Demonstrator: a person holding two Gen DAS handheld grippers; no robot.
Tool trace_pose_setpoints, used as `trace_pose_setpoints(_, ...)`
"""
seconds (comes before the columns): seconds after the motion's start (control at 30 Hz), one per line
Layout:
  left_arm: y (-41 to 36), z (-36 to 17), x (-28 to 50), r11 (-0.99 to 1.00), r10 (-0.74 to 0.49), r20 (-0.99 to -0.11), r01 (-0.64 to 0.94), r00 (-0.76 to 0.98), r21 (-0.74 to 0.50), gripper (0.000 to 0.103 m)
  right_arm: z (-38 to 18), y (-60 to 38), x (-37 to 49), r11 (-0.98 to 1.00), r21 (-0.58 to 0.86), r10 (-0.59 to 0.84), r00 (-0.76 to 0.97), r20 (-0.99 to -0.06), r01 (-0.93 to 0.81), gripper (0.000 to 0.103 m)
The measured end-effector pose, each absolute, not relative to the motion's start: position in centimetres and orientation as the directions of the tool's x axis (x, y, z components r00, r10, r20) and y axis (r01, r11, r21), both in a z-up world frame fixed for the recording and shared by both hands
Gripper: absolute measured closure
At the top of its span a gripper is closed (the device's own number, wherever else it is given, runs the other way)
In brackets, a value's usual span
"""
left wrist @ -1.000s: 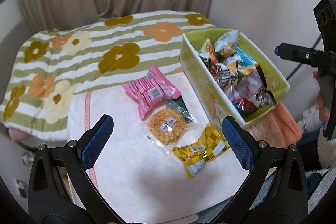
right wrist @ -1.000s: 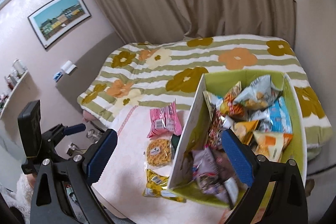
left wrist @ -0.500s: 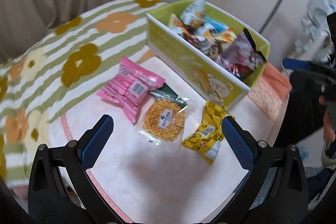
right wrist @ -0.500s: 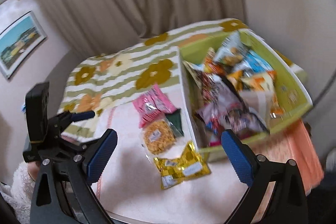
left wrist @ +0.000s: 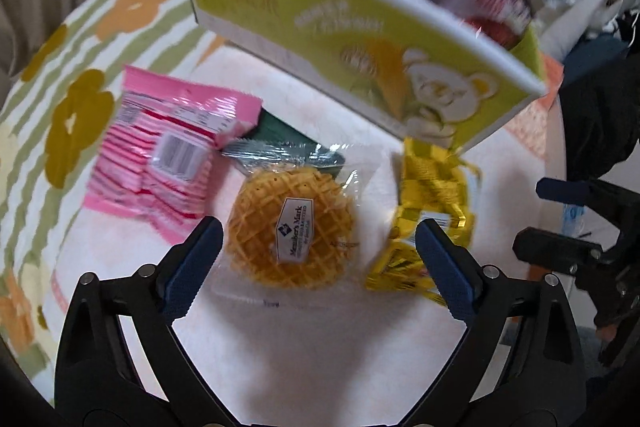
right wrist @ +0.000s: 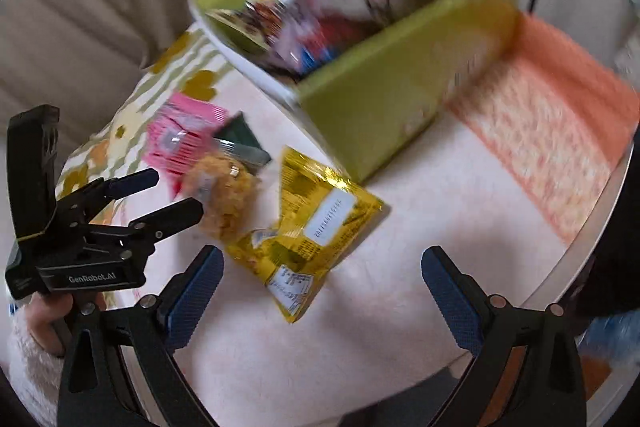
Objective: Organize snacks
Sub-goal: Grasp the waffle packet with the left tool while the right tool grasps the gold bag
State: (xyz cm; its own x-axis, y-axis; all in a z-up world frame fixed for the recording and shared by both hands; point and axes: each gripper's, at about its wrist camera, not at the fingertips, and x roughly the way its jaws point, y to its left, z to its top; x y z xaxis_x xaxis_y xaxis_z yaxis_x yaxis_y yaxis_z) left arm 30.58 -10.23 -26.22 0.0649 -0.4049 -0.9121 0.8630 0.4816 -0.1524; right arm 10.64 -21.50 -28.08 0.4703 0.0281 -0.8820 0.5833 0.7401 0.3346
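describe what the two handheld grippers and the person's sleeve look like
Both the left gripper and right gripper are black frames with silver rivets and two fingers faced with blue textured pads. The left one's body carries white "GenRobot.AI" lettering. The sleeve is fuzzy and off-white.

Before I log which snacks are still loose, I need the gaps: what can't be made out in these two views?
- Dark green packet: left wrist view, mostly hidden under the pink striped packet and the clear-wrapped round waffle.
- Snacks in the lime-green cardboard box: right wrist view, blurred by motion; labels unreadable.
- Gold foil packet: left wrist view, lower part hidden behind a finger of the left gripper.
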Motion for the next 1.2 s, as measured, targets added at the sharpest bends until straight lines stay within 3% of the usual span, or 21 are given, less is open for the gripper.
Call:
trace_pose_setpoints(0.33,-11.7,-29.7,31.7,0.470,-0.351,-0.934,0.876,0.074,-0.107,0.011,-31.1,-20.3,11.8,0.700,0.348,0.024,0.467,-0.884,0.623,0.004)
trace_pose_setpoints(0.53,-12.3,-31.3,32.5,0.461,-0.320,-0.946,0.881,0.050,-0.109,0.020,-31.6,-20.1,12.6,0.689,0.352,0.018,0.470,-0.882,0.634,0.004)
trace_pose_setpoints(0.73,-12.2,-31.2,32.0,0.458,-0.319,-0.945,0.885,0.070,-0.089,0.028,-31.8,-20.1,13.9,0.687,0.349,0.015,0.467,-0.884,0.638,0.004)
trace_pose_setpoints(1.03,-10.5,-29.2,29.9,0.449,-0.322,-0.937,0.893,0.136,-0.025,0.029,-32.4,-21.0,14.6,0.673,0.352,0.011,0.467,-0.884,0.651,0.005)
trace_pose_setpoints(1.2,-8.2,-28.3,29.9,0.510,-0.324,-0.936,0.859,0.139,-0.049,0.029,-32.9,-21.1,15.0,0.682,0.357,0.037,0.458,-0.888,0.638,0.020)
